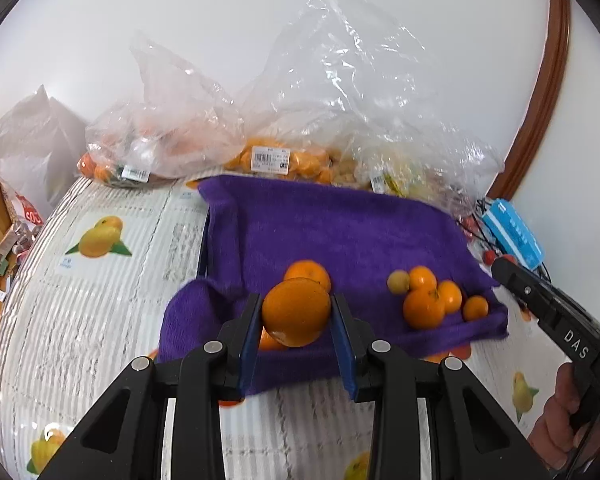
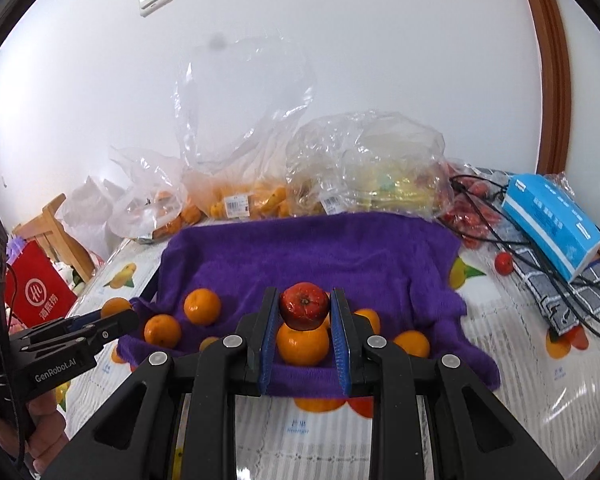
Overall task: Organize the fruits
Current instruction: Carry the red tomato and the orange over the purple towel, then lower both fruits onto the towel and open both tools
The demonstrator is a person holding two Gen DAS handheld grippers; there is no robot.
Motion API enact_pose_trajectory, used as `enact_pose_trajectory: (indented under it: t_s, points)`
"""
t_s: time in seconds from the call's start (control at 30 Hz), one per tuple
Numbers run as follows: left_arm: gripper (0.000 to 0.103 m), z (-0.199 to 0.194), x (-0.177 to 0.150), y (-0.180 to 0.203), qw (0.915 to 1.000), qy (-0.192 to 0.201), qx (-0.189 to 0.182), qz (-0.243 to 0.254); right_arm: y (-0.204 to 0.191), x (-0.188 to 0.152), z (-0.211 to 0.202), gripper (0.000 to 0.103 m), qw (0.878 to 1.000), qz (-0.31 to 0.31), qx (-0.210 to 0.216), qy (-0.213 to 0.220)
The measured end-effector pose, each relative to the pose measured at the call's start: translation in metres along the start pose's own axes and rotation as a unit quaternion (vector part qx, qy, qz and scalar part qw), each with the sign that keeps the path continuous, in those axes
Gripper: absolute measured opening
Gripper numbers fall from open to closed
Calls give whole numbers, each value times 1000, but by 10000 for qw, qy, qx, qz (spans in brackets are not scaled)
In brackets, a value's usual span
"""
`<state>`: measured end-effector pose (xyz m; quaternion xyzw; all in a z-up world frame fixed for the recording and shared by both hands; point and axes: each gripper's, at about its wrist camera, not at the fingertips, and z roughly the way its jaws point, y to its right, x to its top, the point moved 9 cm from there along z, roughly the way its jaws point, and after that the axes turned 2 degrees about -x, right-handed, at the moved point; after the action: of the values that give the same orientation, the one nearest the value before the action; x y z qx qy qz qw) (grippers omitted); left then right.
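1. An orange (image 1: 296,312) is pinched in the left gripper (image 1: 296,316) above the purple towel (image 1: 340,232).
2. A red apple (image 2: 304,306) is pinched in the right gripper (image 2: 304,312) above loose oranges (image 2: 303,344) on that towel.

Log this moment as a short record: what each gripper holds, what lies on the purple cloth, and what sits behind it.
left gripper: shut on an orange
right gripper: shut on a red fruit
purple cloth: loose oranges lie on it
behind cloth: clear bags of fruit against the wall
right of cloth: blue box, black cables
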<state>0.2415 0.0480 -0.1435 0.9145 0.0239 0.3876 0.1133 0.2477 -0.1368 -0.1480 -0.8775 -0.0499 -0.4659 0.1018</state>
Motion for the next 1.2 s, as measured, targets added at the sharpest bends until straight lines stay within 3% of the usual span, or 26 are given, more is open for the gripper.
enact_pose_trajectory:
  t_s: [0.37, 0.6, 0.8, 1.2]
  points:
    - [32, 37, 23, -1, 9999, 40, 34, -109, 9, 28, 24, 25, 9999, -83, -106, 97]
    - [32, 66, 5, -9, 9992, -261, -35, -297, 32, 5, 59, 25, 9993, 96, -249, -275]
    - [32, 65, 4, -10, 9995, -113, -69, -294, 48, -10, 71, 25, 9977, 85, -493, -460]
    - [32, 65, 2, 8, 9987, -70, -471, -178, 47, -21, 83, 26, 9963, 4, -565, -641]
